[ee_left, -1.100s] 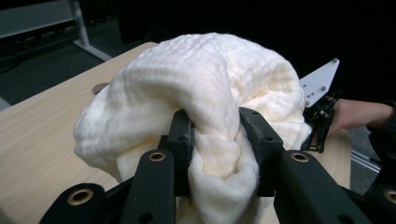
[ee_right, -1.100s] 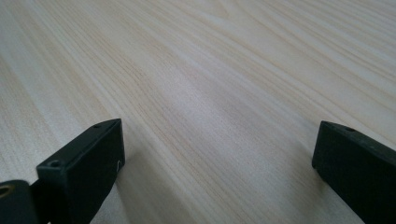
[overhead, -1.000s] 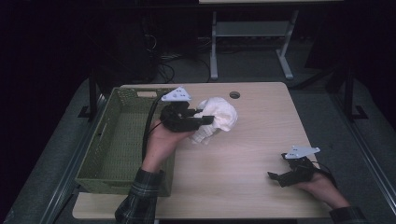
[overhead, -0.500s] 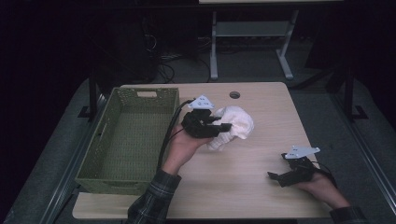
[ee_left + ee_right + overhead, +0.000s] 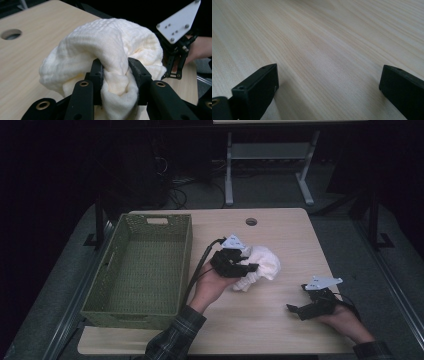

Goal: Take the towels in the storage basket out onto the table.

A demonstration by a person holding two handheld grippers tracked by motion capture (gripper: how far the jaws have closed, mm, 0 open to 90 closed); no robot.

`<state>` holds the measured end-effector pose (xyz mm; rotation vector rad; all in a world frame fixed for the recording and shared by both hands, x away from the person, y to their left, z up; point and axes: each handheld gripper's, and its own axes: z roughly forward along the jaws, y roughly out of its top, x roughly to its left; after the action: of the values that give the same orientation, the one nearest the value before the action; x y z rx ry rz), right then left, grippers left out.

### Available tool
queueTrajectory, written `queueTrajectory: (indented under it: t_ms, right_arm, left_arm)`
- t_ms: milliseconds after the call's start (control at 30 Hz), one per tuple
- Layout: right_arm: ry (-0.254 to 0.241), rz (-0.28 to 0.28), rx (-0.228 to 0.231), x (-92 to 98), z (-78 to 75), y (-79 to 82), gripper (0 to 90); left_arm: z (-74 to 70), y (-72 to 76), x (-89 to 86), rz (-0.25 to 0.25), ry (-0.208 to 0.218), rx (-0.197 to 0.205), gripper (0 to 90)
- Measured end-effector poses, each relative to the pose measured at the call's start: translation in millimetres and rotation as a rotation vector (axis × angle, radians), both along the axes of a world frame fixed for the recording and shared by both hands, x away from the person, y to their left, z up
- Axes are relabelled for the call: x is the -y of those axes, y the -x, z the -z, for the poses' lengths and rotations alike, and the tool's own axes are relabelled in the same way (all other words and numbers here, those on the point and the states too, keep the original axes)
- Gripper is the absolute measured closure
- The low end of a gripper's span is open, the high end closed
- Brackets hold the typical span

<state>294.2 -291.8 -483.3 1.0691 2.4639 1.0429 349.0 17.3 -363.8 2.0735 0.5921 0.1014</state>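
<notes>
Nearest, at the lower right of the high view: right tool (image 5: 299,310) resting low on the pale wood-grain worktop (image 5: 280,330), black jaws spread wide with bare wood between them in the right gripper view. Nothing held.

Beyond and to that tool's left: left tool (image 5: 246,268), jaws pressed onto a bunched fold of the crumpled cream-white waffle-weave cloth (image 5: 261,264). In the left gripper view, cloth (image 5: 107,47) billowing out above and around both jaws, most of its bulk loose and unsupported. Cloth touching or just over the worktop, just beyond the left tool's tips.

Further left of the left tool: empty olive-green woven rectangular basket (image 5: 140,267), well apart from the cloth.

Likely risks, as judgement only: pinched fold slipping free, since just a narrow pleat sits between the jaws; loose folds dragging along the worktop and tugging out of the grip; hanging cloth snagging on the basket's near rim during a carry across, spilling outside.
</notes>
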Motion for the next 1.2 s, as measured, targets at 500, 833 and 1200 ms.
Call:
queueTrajectory:
  t_ms: [500,833,1200]
  right_arm:
    - [0.002,-0.003,0.003,0.1,0.1,-0.3,1.8]
    - [0.004,-0.004,0.0,0.2,0.0,-0.2,1.8]
    - [0.002,-0.003,0.001,0.1,0.1,-0.2,1.8]
  left_arm:
    - [56.8,1.2,30.6,0.035,-0.115,-0.043,66.6]
    - [95.7,-2.0,41.2,0.052,-0.188,-0.073,66.1]
    - [87.3,-2.9,31.6,0.038,-0.151,-0.066,41.8]
